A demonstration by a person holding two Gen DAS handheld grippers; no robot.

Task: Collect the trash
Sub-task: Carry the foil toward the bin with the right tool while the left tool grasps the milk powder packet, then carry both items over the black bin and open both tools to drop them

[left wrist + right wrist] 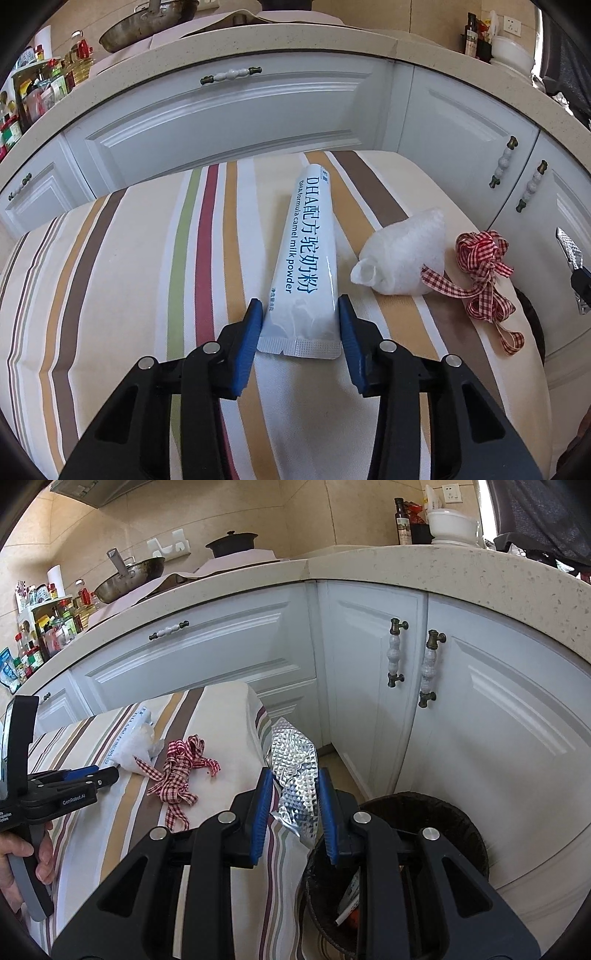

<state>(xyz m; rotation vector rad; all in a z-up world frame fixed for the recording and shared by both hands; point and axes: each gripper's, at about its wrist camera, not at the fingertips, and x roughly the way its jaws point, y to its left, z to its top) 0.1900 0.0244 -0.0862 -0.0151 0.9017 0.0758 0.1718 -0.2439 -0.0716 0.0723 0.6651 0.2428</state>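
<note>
left wrist: left gripper (300, 314) jaws straddle milk powder sachet (304, 254) lying on striped bench (122, 277), pads at its edges, grip unclear | right wrist: right gripper (293, 797) jaws clamp crumpled foil wrapper (297, 775) above dark bin (454, 830)

Left wrist view is taken from right behind the left tongs (301, 314), angled down steeply, very close to the striped cloth (110, 280) with the white cabinets (229, 110) beyond. Right wrist view is shot along the right tongs (293, 808) past the cloth's edge, over a dark bin (454, 823). Shared by both: the checked ribbon (480, 273) (181, 771), the white wad (402, 254) (138, 747), the cabinets, the wok (147, 22) (129, 578) up top.
</note>
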